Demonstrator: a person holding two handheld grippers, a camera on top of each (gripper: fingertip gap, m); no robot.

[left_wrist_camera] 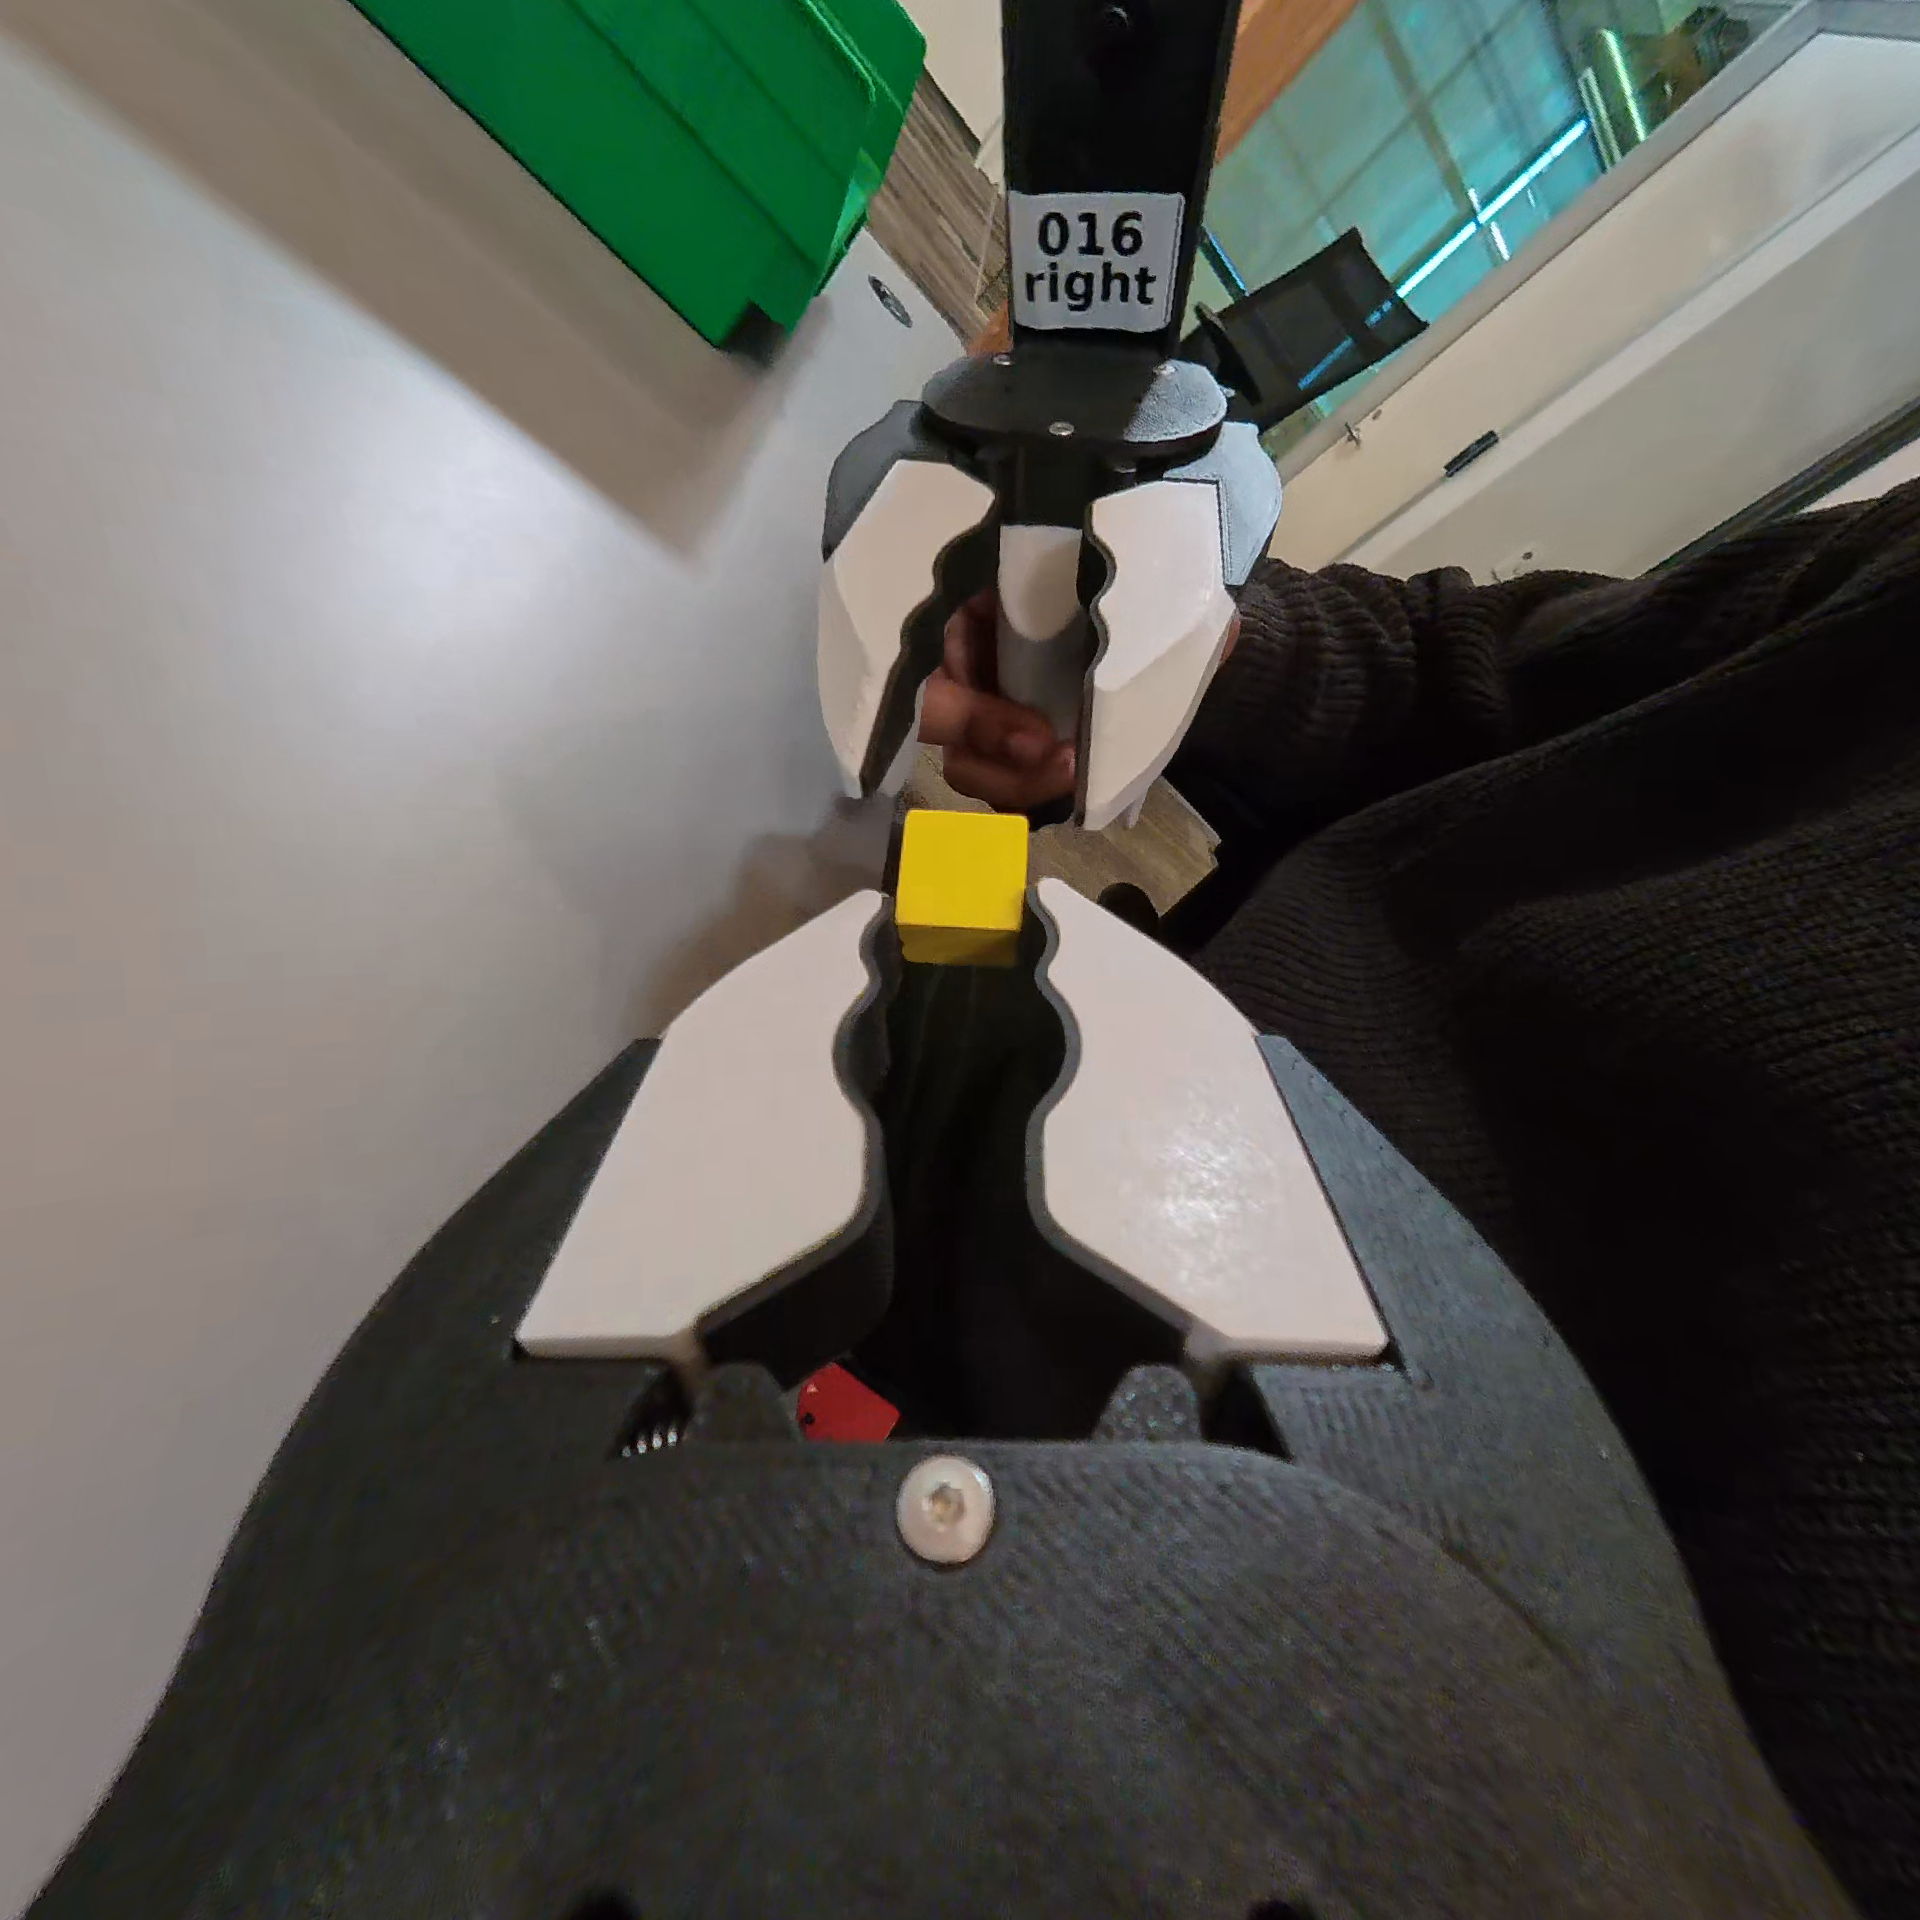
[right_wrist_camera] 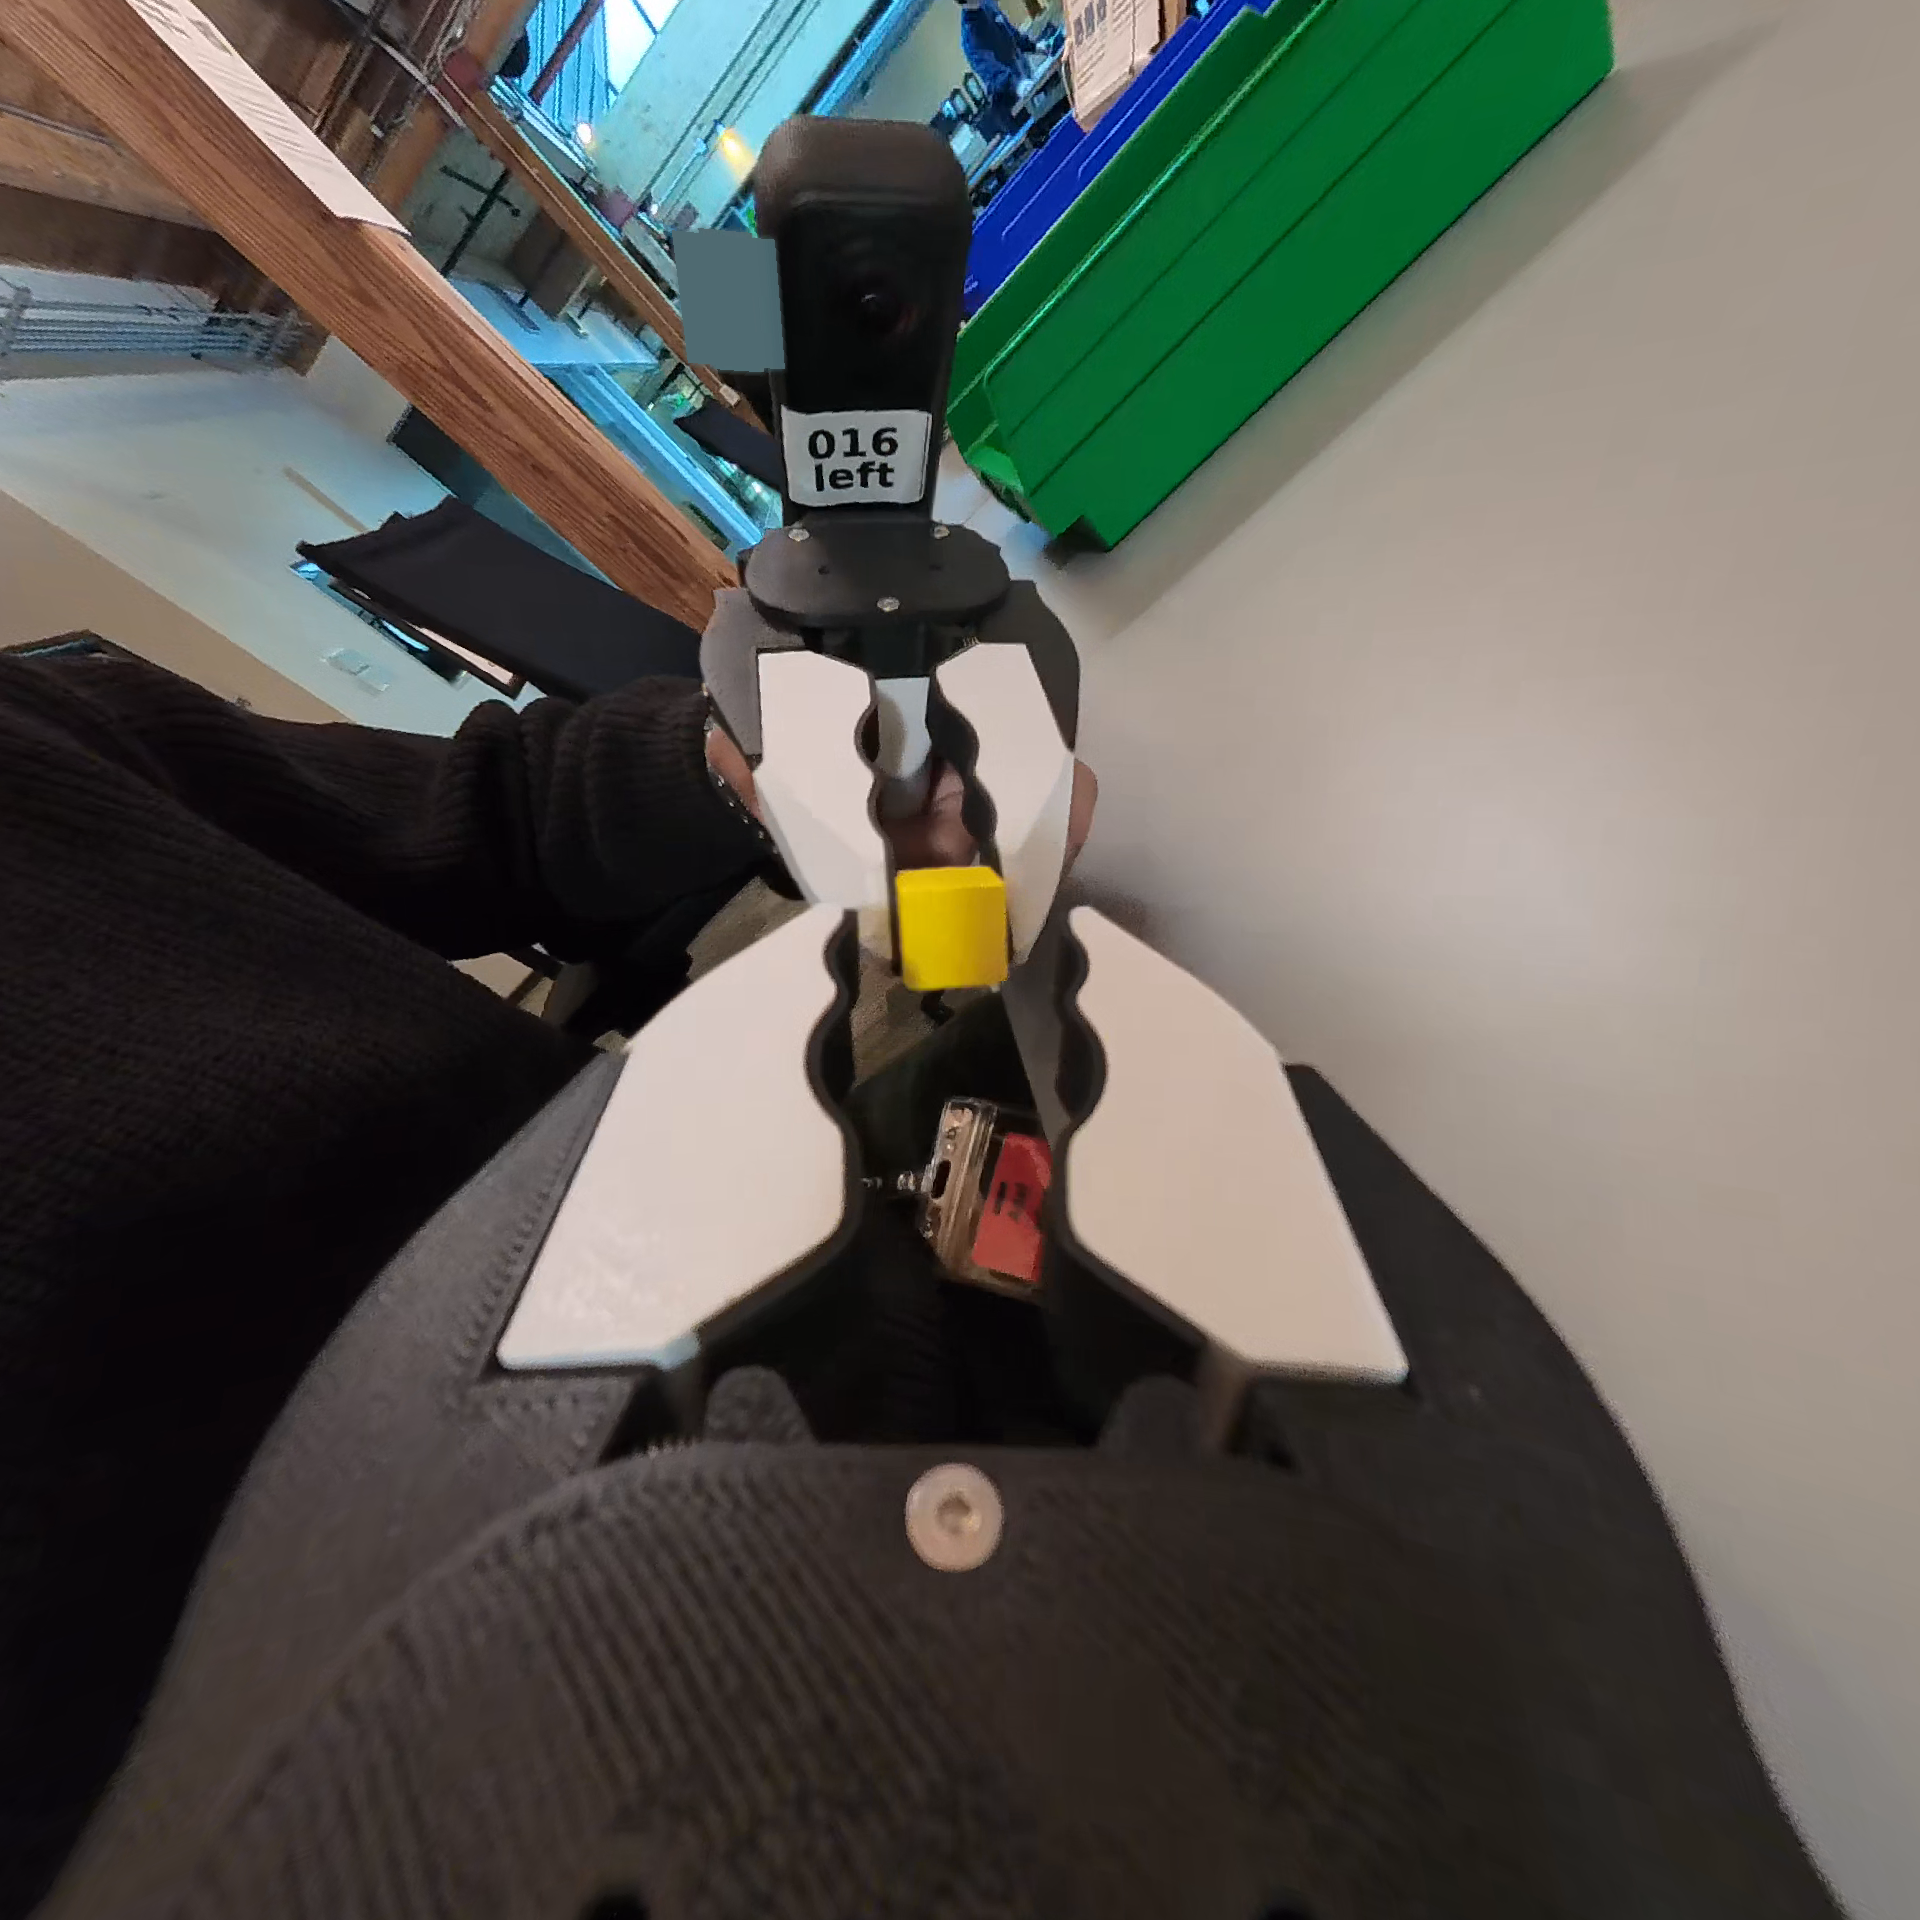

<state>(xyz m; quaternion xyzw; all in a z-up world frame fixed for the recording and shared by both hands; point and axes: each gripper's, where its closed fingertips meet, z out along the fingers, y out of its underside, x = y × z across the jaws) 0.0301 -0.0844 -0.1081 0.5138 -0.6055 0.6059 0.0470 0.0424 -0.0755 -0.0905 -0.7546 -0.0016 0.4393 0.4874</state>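
One yellow cube (left_wrist_camera: pixel 962 871) pinched by left tongs (left_wrist_camera: pixel 962 914), underside hidden.

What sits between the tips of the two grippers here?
A yellow cube, clamped in the left gripper. The right gripper faces it, open. Both wrist views show this.

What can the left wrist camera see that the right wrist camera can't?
Only the left wrist view shows the right gripper from the front, jaws open, and an office chair behind it. Only the right wrist view shows the camera on top of the left gripper, a wooden beam and a blue bin. Both show the yellow cube pinched by the left gripper, the green bin, the white table and a black sleeve.
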